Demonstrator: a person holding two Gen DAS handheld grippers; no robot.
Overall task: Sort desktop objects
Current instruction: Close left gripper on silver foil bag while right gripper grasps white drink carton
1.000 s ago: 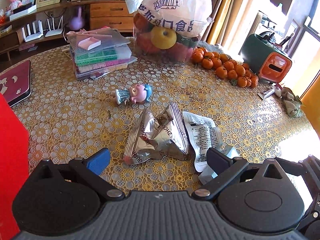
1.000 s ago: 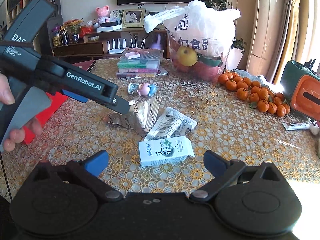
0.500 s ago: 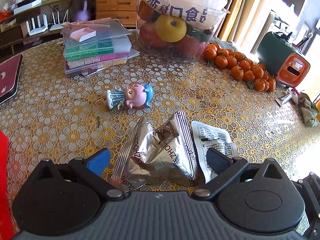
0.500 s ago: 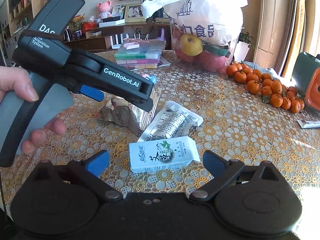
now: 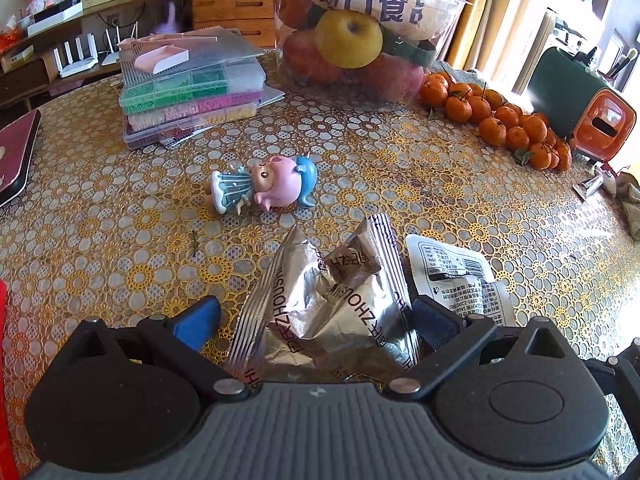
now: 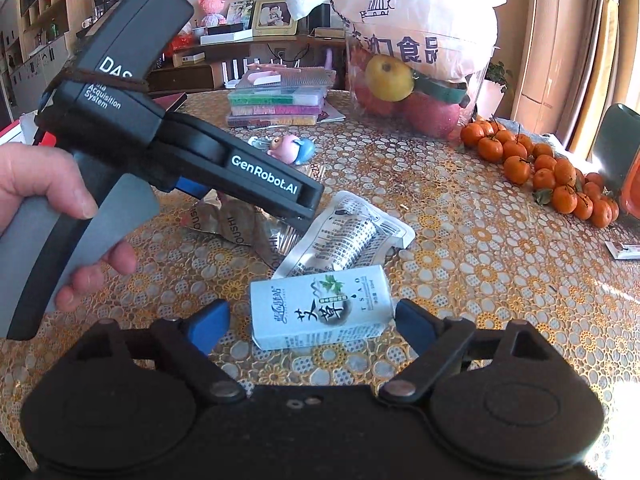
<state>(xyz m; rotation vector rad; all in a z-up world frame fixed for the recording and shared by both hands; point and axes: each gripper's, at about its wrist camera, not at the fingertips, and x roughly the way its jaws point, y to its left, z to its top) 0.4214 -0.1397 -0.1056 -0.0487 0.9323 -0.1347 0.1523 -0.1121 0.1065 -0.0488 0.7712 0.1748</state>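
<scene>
A crumpled silver foil wrapper (image 5: 328,312) lies on the table between the open fingers of my left gripper (image 5: 316,320). The right wrist view shows that wrapper (image 6: 240,224) under the left gripper (image 6: 256,200), which a hand holds. Beside it rests a white printed packet (image 5: 452,276) (image 6: 348,236). A small white carton (image 6: 320,312) lies between the spread fingers of my right gripper (image 6: 310,320), untouched. A pink and blue pig figurine (image 5: 268,188) (image 6: 288,148) lies on its side farther back.
Stacked bead boxes (image 5: 192,92) and a clear tub of fruit under a white bag (image 5: 360,44) stand at the back. Tangerines (image 5: 504,128) and a green-orange appliance (image 5: 580,112) are on the right. A dark red case (image 5: 16,156) lies at the left edge.
My left gripper has moved forward and down until the foil wrapper sits between its fingers. The right gripper has closed in on the white carton. Both stay open.
</scene>
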